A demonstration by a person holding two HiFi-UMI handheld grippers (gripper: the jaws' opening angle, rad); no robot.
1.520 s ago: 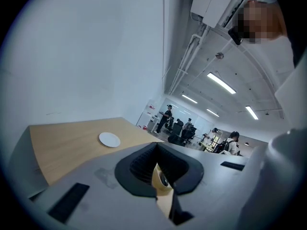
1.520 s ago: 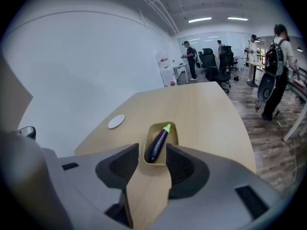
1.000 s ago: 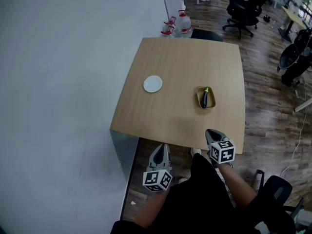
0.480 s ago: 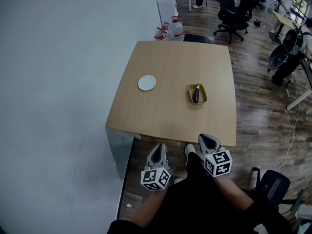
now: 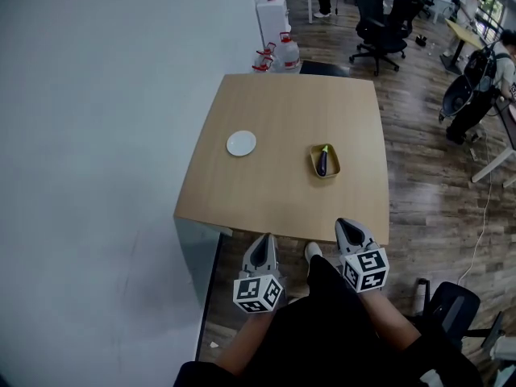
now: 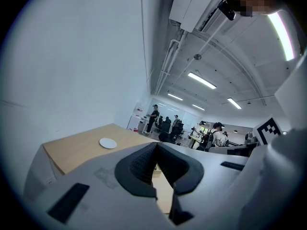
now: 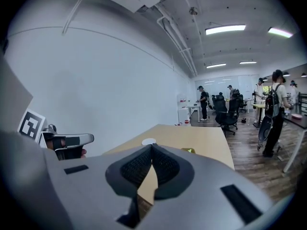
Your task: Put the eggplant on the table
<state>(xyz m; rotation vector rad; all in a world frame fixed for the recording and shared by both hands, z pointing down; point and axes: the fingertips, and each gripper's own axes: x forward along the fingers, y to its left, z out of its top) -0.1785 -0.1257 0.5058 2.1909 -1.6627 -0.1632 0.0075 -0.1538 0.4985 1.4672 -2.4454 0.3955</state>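
Observation:
A dark purple eggplant [image 5: 322,163] with a green stem lies in a small yellow tray [image 5: 314,166] on the right half of a wooden table [image 5: 282,192]. A white plate [image 5: 241,143] sits to the tray's left. Both grippers hang short of the table's near edge, over the person's lap. My left gripper [image 5: 263,239] is shut and empty, as the left gripper view [image 6: 156,144] shows. My right gripper [image 5: 347,223] is shut too, with nothing between its jaws [image 7: 152,147]. The tray [image 7: 188,151] and plate [image 7: 148,141] show beyond them.
A white wall [image 5: 97,135] runs along the table's left side. Water bottles [image 5: 278,53] stand past the far edge, with office chairs [image 5: 379,14] and people behind. Another black chair [image 5: 455,313] sits at the lower right on the wooden floor.
The head view has shifted, so the table sits slightly further left. Both grippers stay short of the near edge, shut and empty; the right one has shifted a little.

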